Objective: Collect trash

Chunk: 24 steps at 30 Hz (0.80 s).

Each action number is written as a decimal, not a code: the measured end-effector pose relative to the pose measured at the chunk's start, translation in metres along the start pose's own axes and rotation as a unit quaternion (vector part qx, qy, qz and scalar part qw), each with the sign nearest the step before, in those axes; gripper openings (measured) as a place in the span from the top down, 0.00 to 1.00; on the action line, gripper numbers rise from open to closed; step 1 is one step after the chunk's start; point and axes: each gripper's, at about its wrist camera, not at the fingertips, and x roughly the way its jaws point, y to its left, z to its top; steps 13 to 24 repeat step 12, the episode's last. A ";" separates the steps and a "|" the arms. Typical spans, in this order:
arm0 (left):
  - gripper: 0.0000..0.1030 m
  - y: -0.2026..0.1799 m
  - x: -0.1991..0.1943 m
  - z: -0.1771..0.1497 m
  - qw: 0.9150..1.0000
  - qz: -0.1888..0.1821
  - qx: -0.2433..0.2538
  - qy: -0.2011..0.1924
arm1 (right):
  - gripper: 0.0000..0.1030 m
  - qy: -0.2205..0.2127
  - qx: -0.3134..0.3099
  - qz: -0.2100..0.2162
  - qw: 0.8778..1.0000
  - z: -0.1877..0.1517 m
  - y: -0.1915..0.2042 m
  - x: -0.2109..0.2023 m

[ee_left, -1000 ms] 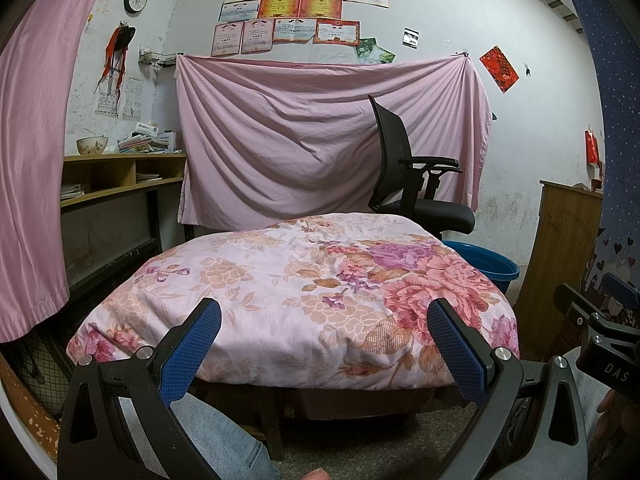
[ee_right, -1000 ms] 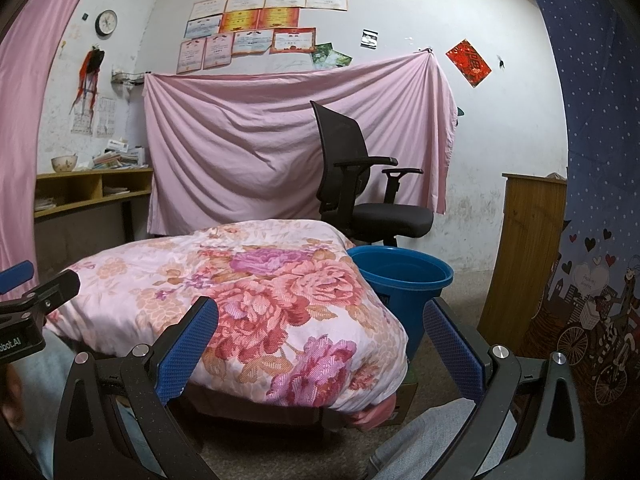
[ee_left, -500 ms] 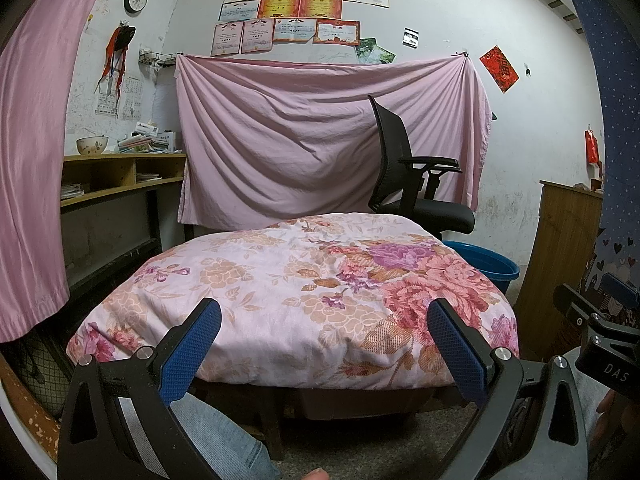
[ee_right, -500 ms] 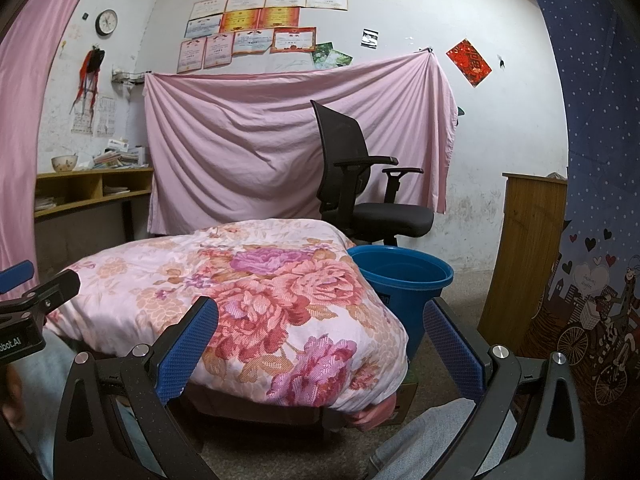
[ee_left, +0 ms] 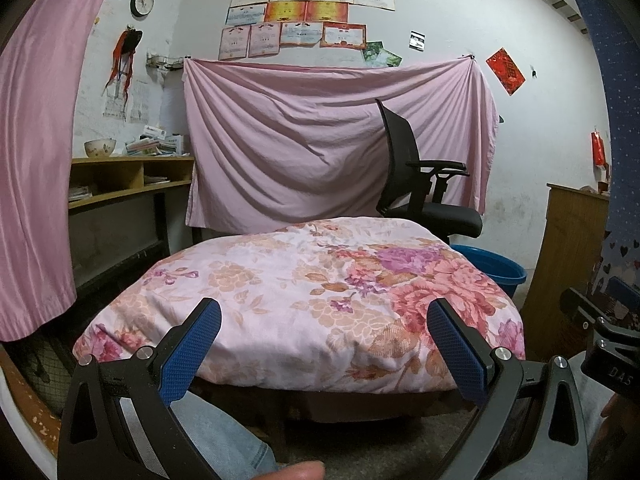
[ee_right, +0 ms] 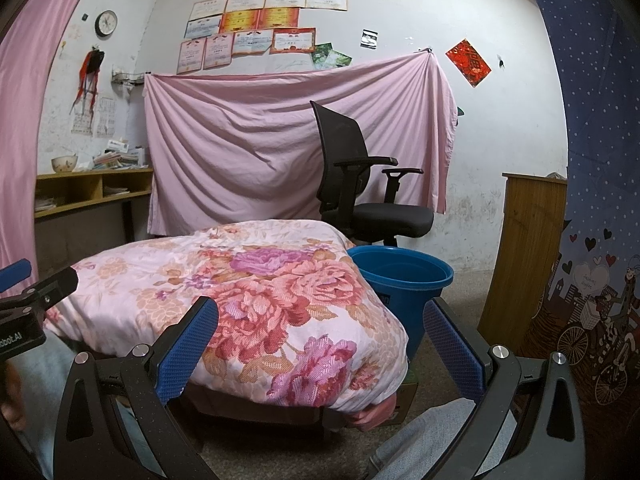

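Observation:
My left gripper (ee_left: 324,344) is open and empty, held low in front of a low table covered by a floral pink quilt (ee_left: 304,292). My right gripper (ee_right: 320,340) is open and empty, facing the quilt's right end (ee_right: 280,292). A blue bucket (ee_right: 400,284) stands on the floor to the right of the quilt; it also shows in the left wrist view (ee_left: 492,268). I see no loose trash on the quilt or the floor in either view.
A black office chair (ee_right: 360,192) stands behind the quilt and bucket. A pink sheet (ee_left: 320,140) hangs on the back wall. Wooden shelves (ee_left: 120,180) stand at left, a wooden cabinet (ee_right: 524,256) at right. The person's knees are below both grippers.

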 end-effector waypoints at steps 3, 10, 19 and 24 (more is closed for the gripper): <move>0.02 0.001 0.000 -0.001 1.000 0.000 0.003 -0.001 | 0.00 0.000 0.000 0.000 1.000 0.000 0.000 0.000; 0.02 0.000 0.001 -0.001 1.000 0.000 0.004 0.000 | 0.00 0.000 0.000 0.000 1.000 0.000 0.000 0.000; 0.02 0.001 0.002 -0.001 1.000 0.000 0.005 0.002 | 0.00 0.001 0.000 0.000 1.000 0.000 0.000 0.000; 0.02 0.001 0.002 -0.001 1.000 0.000 0.005 0.002 | 0.00 0.001 0.000 0.000 1.000 0.000 0.000 0.000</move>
